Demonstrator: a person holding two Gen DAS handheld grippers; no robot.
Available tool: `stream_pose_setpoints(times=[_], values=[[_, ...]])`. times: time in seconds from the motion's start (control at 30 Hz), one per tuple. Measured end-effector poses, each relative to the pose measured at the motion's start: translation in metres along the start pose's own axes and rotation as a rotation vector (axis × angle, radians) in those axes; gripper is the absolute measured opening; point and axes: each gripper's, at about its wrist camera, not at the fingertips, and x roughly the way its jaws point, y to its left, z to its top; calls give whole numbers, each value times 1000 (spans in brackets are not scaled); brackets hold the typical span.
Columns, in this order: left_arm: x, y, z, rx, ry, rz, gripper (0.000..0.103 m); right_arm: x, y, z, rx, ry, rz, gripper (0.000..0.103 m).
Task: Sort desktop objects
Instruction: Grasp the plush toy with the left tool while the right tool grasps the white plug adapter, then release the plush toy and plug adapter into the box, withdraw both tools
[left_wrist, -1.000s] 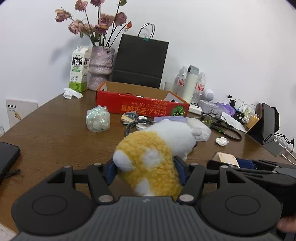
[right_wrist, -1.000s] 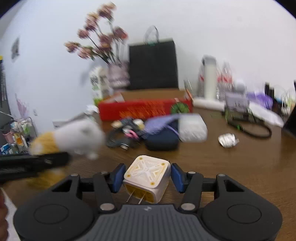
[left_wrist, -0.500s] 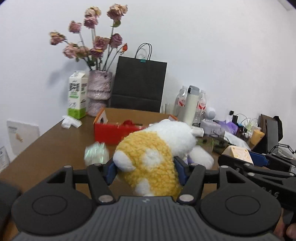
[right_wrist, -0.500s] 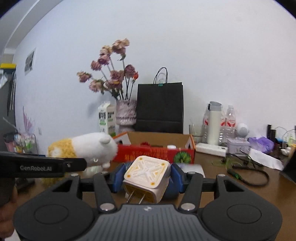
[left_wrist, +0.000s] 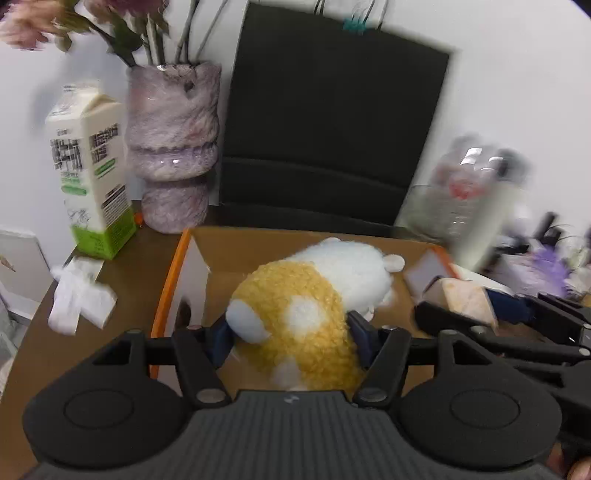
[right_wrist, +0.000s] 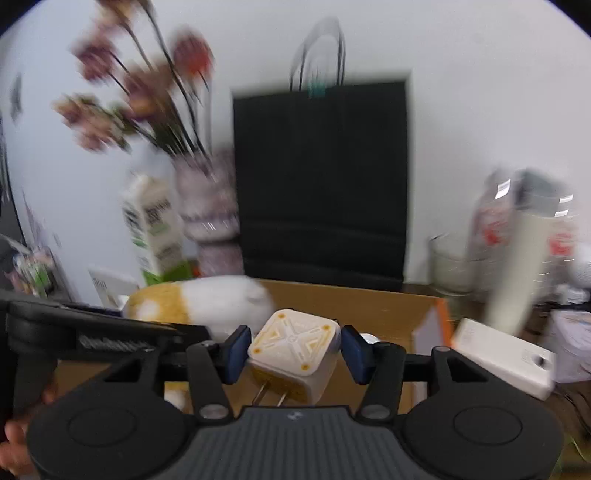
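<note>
My left gripper (left_wrist: 290, 341) is shut on a yellow and white plush toy (left_wrist: 310, 299) and holds it over the open cardboard box (left_wrist: 236, 251). My right gripper (right_wrist: 293, 349) holds a cream cube charger (right_wrist: 295, 350) with two prongs, also over the box (right_wrist: 369, 306); small gaps show between its blue pads and the charger. The plush (right_wrist: 199, 299) and the left gripper show at the left in the right wrist view. The charger (left_wrist: 461, 299) in the right gripper shows at the right in the left wrist view.
Behind the box stand a black paper bag (left_wrist: 332, 122), a pink vase (left_wrist: 171, 147) with dried roses and a milk carton (left_wrist: 90, 166). Bottles (left_wrist: 476, 206) stand at the right. Crumpled tissue (left_wrist: 79, 299) lies left of the box. A white adapter (right_wrist: 502, 358) lies at the right.
Both grippers have moved forward and up from the table's near side to over the cardboard box, carrying the plush and the charger. The right gripper's pads now stand slightly off the charger.
</note>
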Motion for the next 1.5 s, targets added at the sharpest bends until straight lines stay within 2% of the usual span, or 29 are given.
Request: stream_pose_setpoints(times=[0.03, 0.1, 0.17, 0.23, 0.3, 0.37, 0.4, 0.47, 0.5, 0.57, 0.67, 0.73, 0.77, 0.8, 0.83, 0.9, 0.97, 1.03, 1.1, 1.17, 1.2, 1.3, 1.4, 1.47, 1.5], values=[[20, 4, 7, -19, 4, 52, 64, 27, -5, 12, 36, 50, -14, 52], [54, 16, 15, -77, 95, 105, 64, 70, -14, 22, 109, 140, -52, 52], [74, 14, 14, -29, 134, 99, 63, 93, -16, 19, 119, 175, -52, 52], [85, 12, 11, 4, 136, 122, 65, 113, -20, 14, 149, 212, -66, 52], [96, 19, 6, -10, 160, 98, 70, 129, -28, 6, 180, 254, -53, 53], [101, 17, 7, 44, 155, 98, 74, 145, -31, 1, 181, 327, -51, 52], [102, 18, 9, 36, 156, 99, 80, 146, -33, 2, 196, 326, -63, 52], [95, 23, 10, -9, 132, 102, 87, 140, -35, 5, 215, 297, -98, 64], [89, 24, 11, -29, 111, 87, 89, 134, -35, 7, 220, 275, -115, 72], [72, 25, 10, -41, 76, 65, 94, 117, -33, 10, 209, 221, -102, 73], [42, 19, 6, -19, 28, 100, 96, 77, -22, 10, 156, 149, -89, 75], [16, 15, -3, -18, -1, 107, 102, 44, -13, 3, 123, 101, -97, 78], [2, 15, -10, -9, -12, 95, 103, 26, -9, -3, 113, 68, -98, 81], [-10, 15, -18, 5, -16, 90, 103, 11, -7, -9, 96, 38, -89, 91], [-24, 14, -28, 32, -22, 95, 103, -7, -7, -18, 73, 6, -74, 97], [-48, 12, -47, 75, -53, 130, 103, -42, -6, -41, 59, -48, -93, 98], [-78, 9, -72, 90, -103, 131, 103, -72, -2, -64, 53, -78, -103, 98], [-105, 6, -102, 83, -147, 72, 103, -103, 5, -88, 50, -97, -102, 99], [-124, 2, -135, 73, -140, -10, 103, -131, 12, -112, 46, -111, -90, 101], [-141, -1, -164, 46, -124, -26, 103, -158, 19, -136, 31, -120, -85, 101], [-151, -4, -177, 29, -141, -24, 103, -170, 23, -148, 27, -119, -96, 101], [-181, -14, -214, 39, -194, -1, 103, -200, 34, -181, 23, -123, -116, 102], [-207, -28, -253, 80, -278, 103, 103, -224, 45, -218, 26, -95, -157, 102], [-223, -36, -281, 94, -331, 162, 103, -245, 51, -245, 32, -128, -158, 102], [-231, -38, -295, 98, -345, 157, 103, -258, 53, -260, 41, -152, -157, 102]])
